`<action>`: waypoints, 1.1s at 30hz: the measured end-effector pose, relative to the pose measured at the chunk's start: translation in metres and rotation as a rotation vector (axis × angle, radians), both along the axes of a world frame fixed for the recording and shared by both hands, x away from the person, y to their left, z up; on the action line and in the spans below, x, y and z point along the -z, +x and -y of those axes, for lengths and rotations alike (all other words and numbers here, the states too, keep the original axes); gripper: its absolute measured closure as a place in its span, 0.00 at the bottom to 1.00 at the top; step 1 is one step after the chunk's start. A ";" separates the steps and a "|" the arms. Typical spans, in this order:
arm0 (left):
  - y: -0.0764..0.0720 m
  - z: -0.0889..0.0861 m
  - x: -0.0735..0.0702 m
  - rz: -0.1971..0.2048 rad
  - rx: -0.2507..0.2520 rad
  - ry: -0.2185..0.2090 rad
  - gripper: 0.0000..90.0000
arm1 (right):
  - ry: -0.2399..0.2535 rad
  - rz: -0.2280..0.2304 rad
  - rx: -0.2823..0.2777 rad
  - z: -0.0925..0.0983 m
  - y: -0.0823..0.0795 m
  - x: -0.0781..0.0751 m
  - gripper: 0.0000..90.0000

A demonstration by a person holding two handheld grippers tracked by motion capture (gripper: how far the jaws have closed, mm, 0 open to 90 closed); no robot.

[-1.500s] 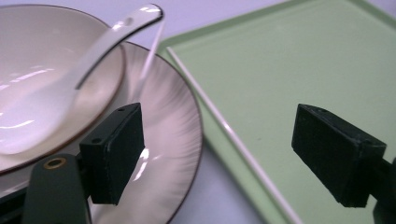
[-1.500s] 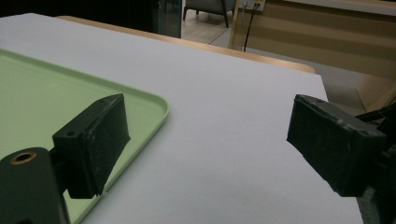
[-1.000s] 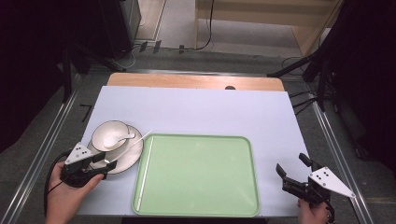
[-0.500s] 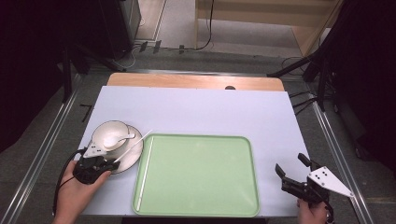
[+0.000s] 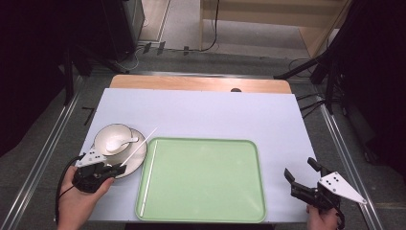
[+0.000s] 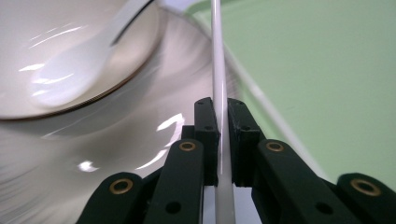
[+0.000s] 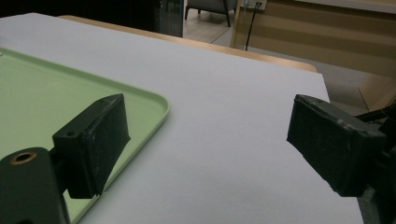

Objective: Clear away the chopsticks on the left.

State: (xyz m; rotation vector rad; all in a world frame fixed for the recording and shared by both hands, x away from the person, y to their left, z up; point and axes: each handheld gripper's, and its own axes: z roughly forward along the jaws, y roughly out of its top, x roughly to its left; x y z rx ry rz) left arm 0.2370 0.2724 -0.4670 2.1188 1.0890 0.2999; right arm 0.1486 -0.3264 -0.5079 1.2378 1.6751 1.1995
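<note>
White table (image 5: 215,115) | left gripper (image 6: 222,116) pinches chopstick (image 5: 141,146) | right gripper (image 7: 210,140) agape, empty

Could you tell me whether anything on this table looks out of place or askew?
Mostly tidy. One oddity: a white chopstick is pinched in the left claw, slanting up over the saucer, while its mate lies inside the green tray's left edge. The pair is split.

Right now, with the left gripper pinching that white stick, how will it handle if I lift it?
The stick is thin and straight, so probably stiff and very light. The left gripper is shut on it near one end, so the long free end may swing or pivot in the jaws. It looks smooth and glossy, so it could slip. Once released, it would likely roll.
</note>
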 end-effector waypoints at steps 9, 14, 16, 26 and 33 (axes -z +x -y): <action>-0.014 0.056 0.005 -0.009 0.059 -0.049 0.94 | 0.000 -0.001 -0.002 0.000 0.000 0.000 0.14; -0.019 0.078 0.017 -0.025 0.048 -0.054 0.94 | -0.002 -0.002 -0.002 0.000 0.000 0.000 0.14; -0.020 0.085 0.022 -0.052 0.054 -0.064 0.94 | -0.003 -0.002 -0.003 0.000 0.000 0.000 0.14; -0.024 0.118 0.042 -0.100 0.030 0.002 0.94 | -0.003 -0.002 -0.005 -0.001 0.000 0.000 0.14; -0.027 0.128 0.047 -0.093 0.003 0.052 0.94 | -0.001 0.000 0.000 0.001 0.000 0.000 0.14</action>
